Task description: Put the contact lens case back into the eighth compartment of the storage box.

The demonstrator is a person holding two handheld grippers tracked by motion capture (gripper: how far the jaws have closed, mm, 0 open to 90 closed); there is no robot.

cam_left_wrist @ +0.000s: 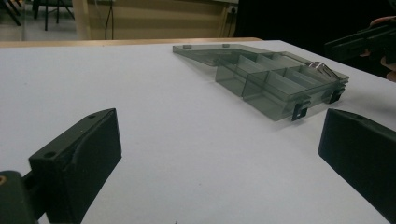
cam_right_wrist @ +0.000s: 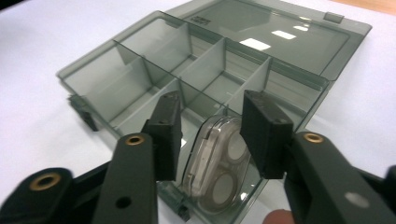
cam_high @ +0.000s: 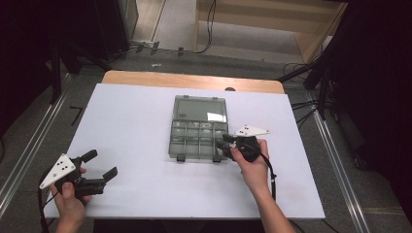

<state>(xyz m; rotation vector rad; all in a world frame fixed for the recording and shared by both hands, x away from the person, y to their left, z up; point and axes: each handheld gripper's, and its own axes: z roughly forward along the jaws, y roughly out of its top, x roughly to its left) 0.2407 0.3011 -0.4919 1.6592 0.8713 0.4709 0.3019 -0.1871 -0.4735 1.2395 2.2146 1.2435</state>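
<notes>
White table (cam_high: 136, 126), wood edge at far side – open smoky organiser box (cam_high: 199, 127) near centre

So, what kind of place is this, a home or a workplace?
Probably a lab or workshop set up for recording, not a home. A white-topped table stands on a bare floor with loose cables running behind it, metal rails flank it, and a compartment box lies open on it.

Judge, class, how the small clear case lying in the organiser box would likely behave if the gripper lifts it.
The small clear case looks like hard, glossy plastic, so it is probably stiff but could slip between the pads. It leans tilted in a compartment of the organiser box, so it may tip as the right gripper closes. It seems thin, likely light.
</notes>
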